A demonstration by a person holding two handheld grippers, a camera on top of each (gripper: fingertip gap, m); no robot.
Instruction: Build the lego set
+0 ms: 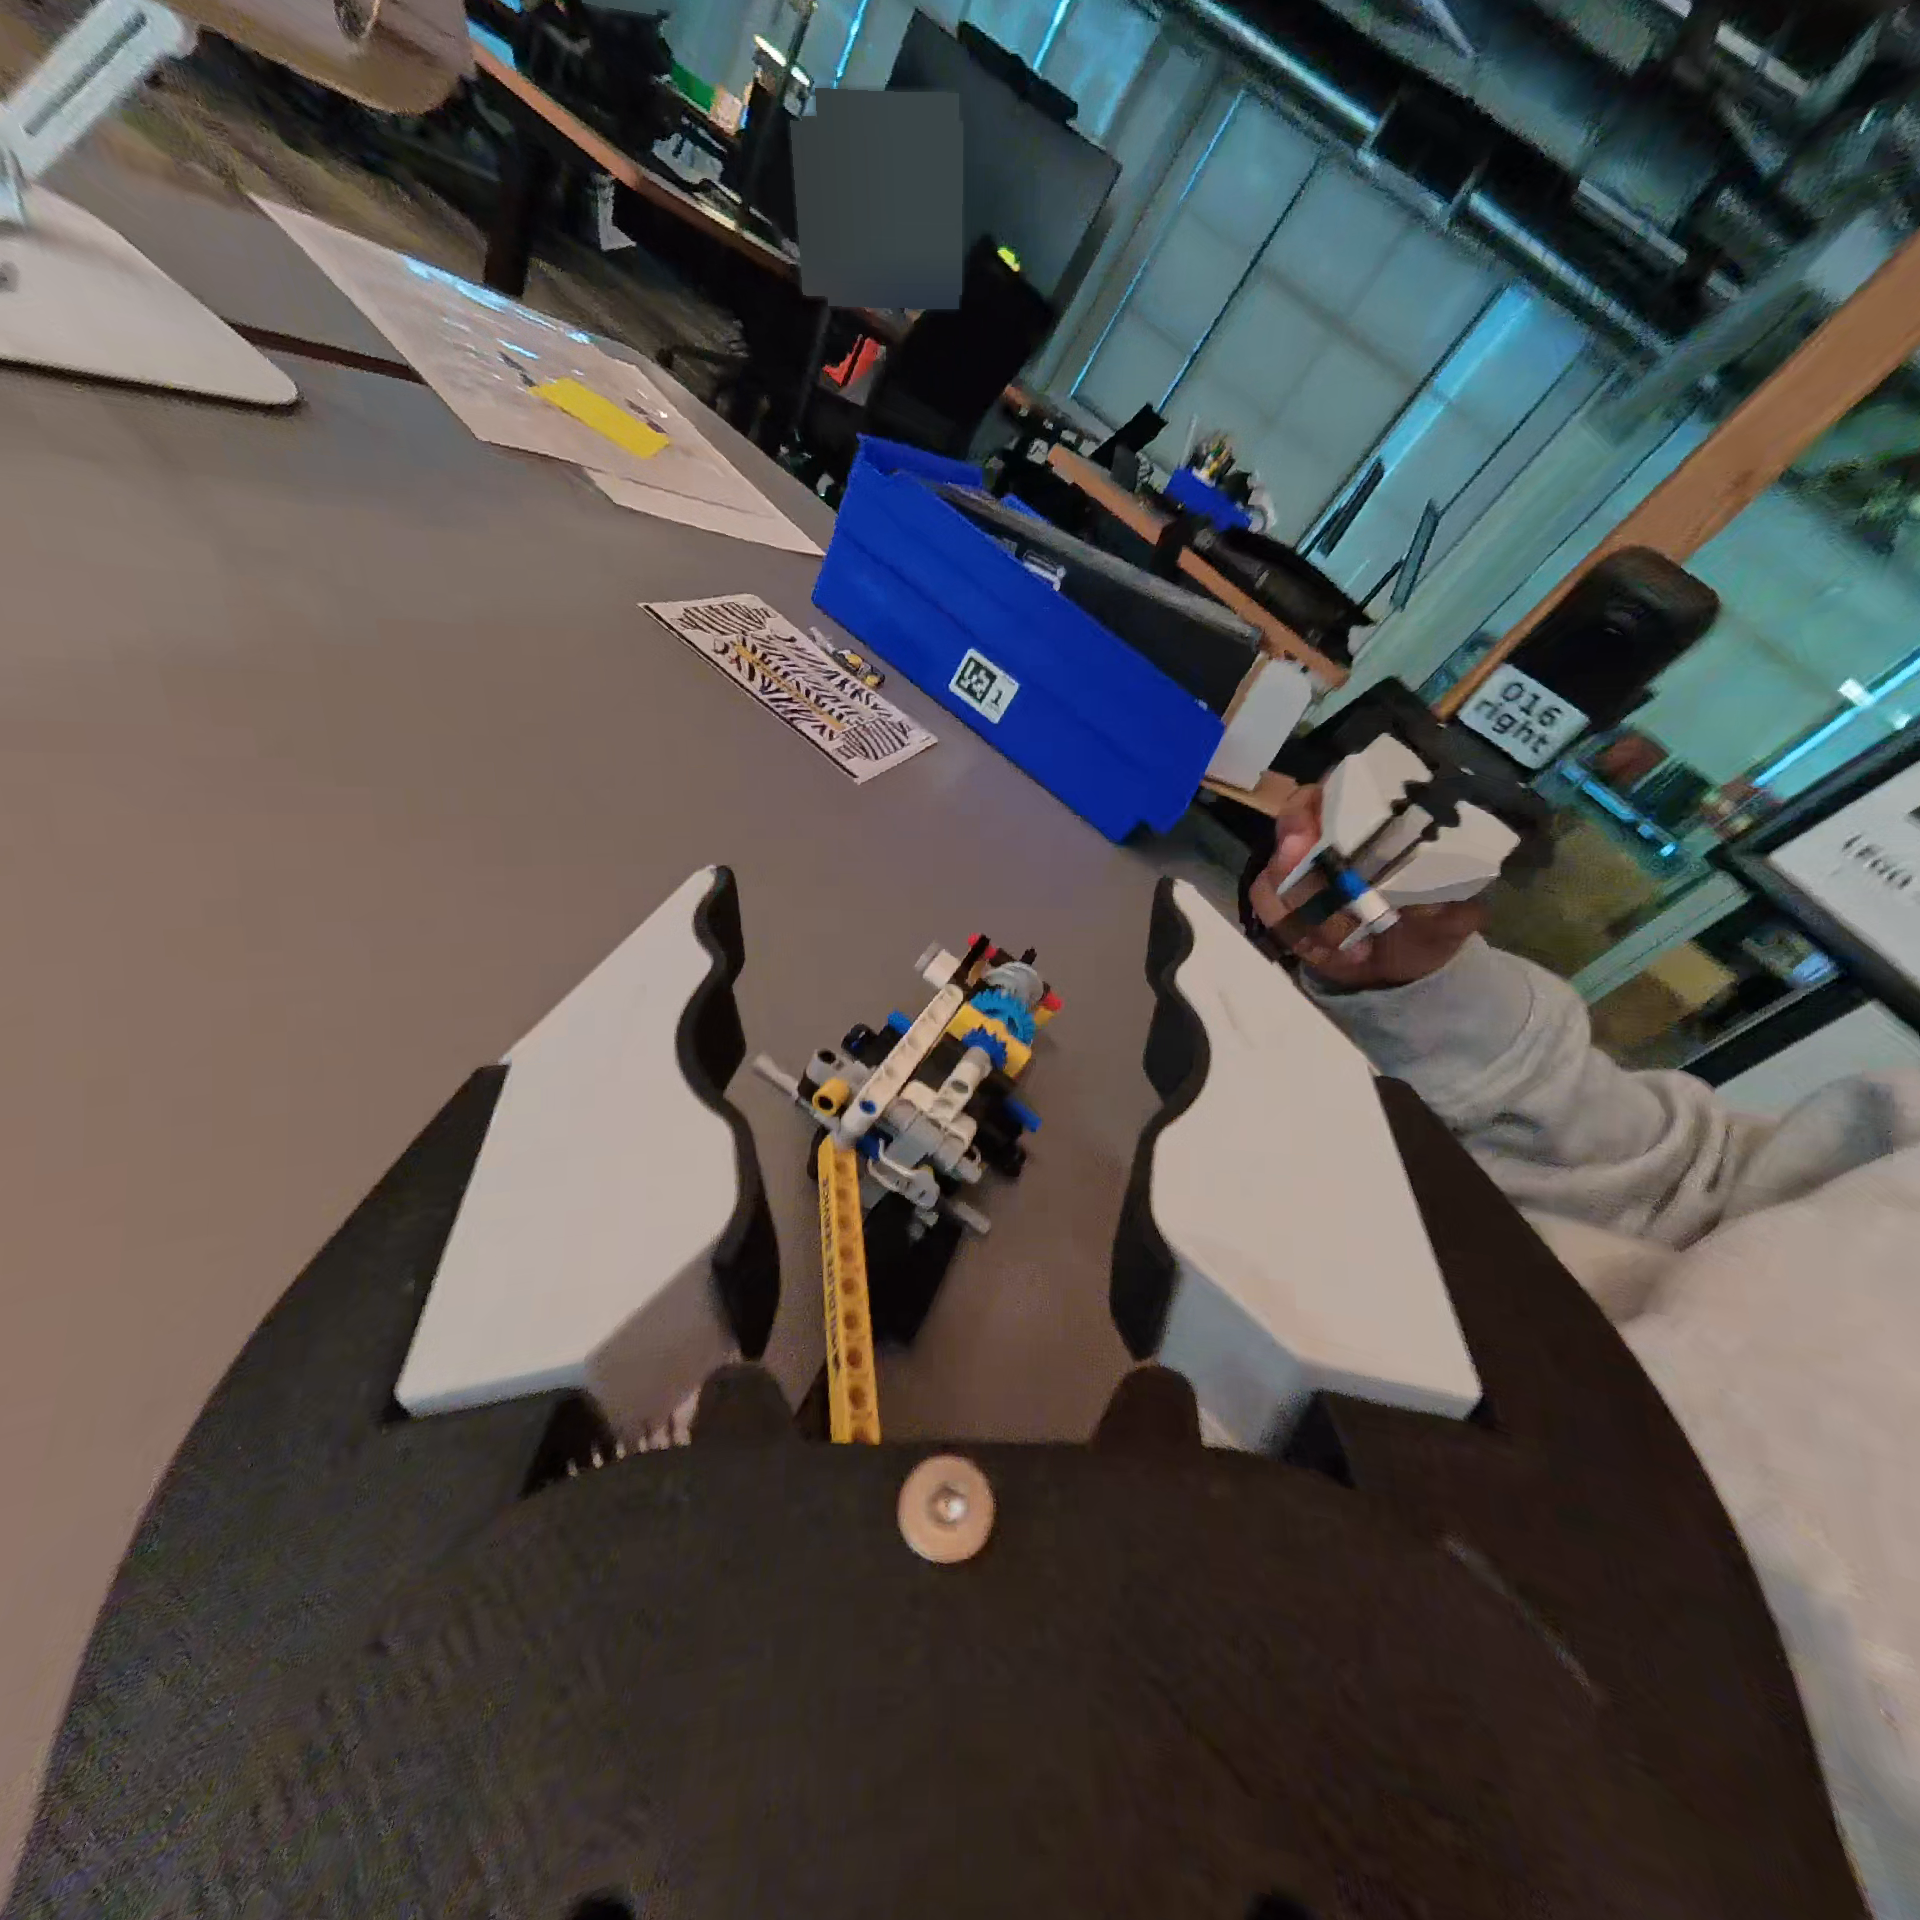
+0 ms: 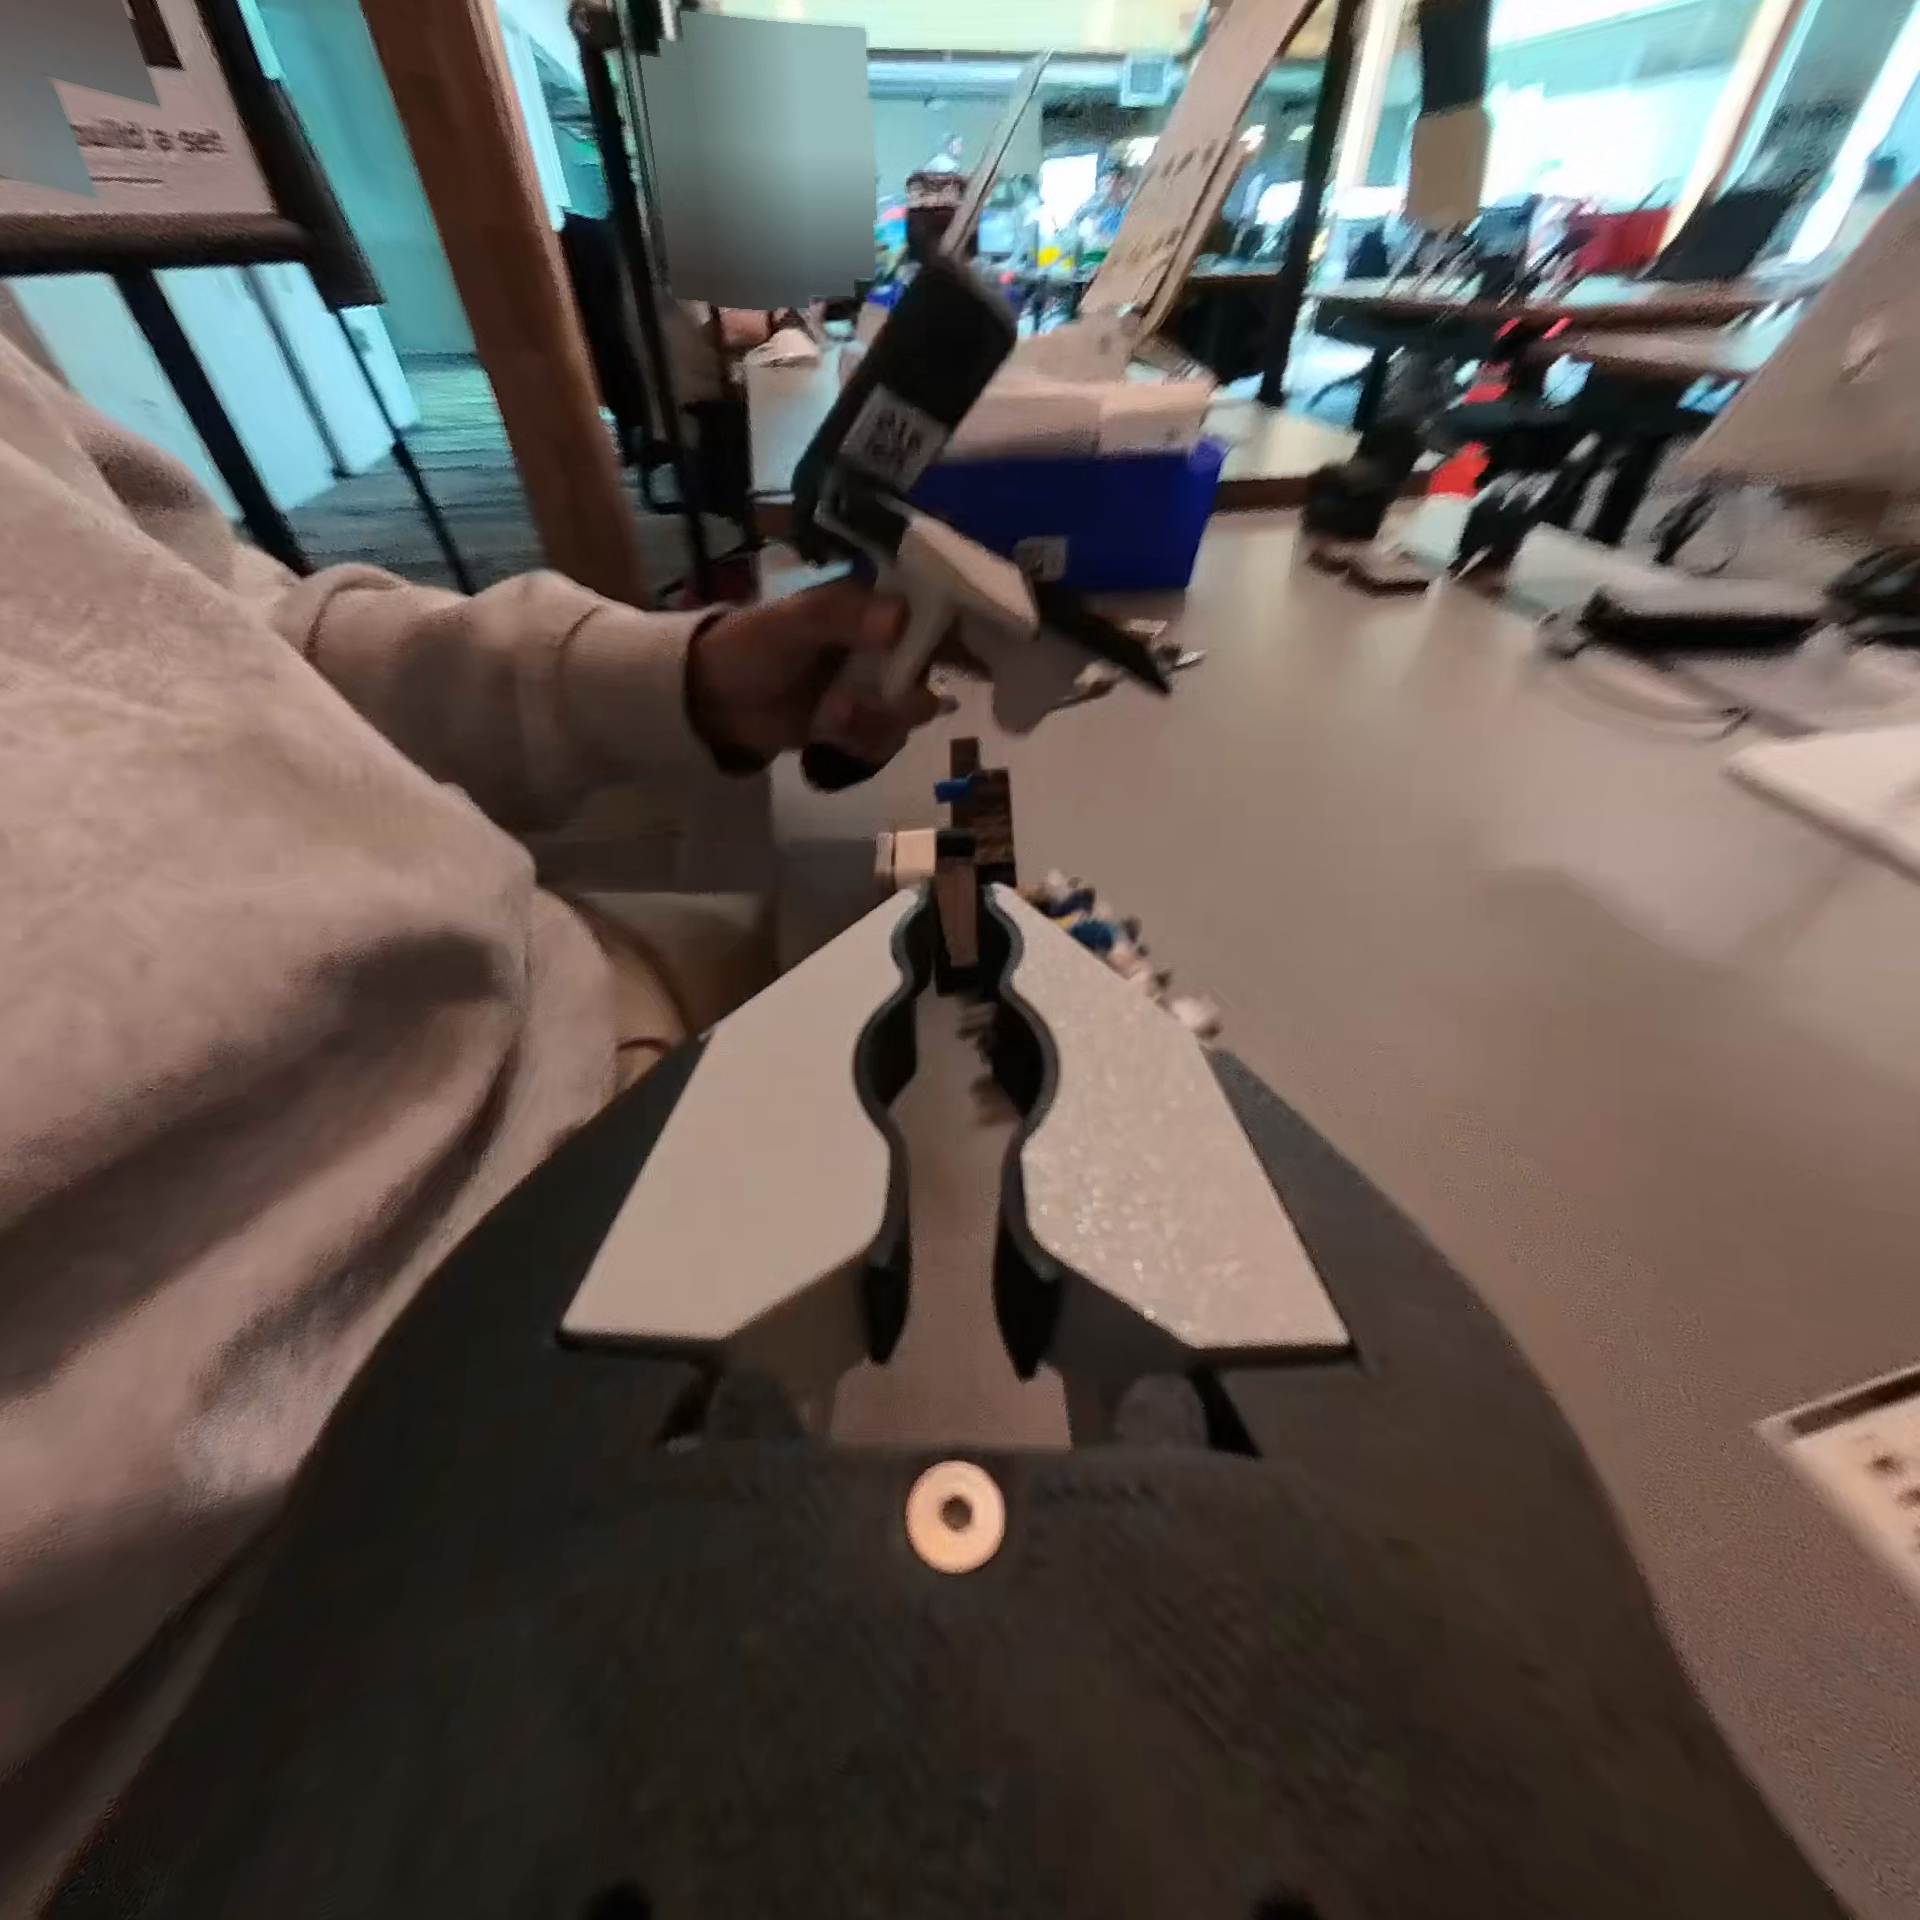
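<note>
In the left wrist view a partly built lego model (image 1: 925,1081) lies on the grey table (image 1: 312,831), with white, grey, black and blue parts and a long yellow beam (image 1: 847,1299) pointing back at me. My left gripper (image 1: 940,904) is open and empty, with its fingers on either side of the model and above it. My right gripper (image 2: 961,914) is shut on a small black lego piece (image 2: 977,831) with a blue pin and a white connector. It holds the piece in the air, to the right of the model (image 1: 1325,909).
A blue bin (image 1: 1018,665) stands at the table's far edge, with a striped sticker sheet (image 1: 790,681) beside it. Instruction sheets (image 1: 540,364) with a yellow strip lie farther left. A person's grey sleeve (image 1: 1558,1091) is at the right. A white board (image 1: 114,301) lies at the far left.
</note>
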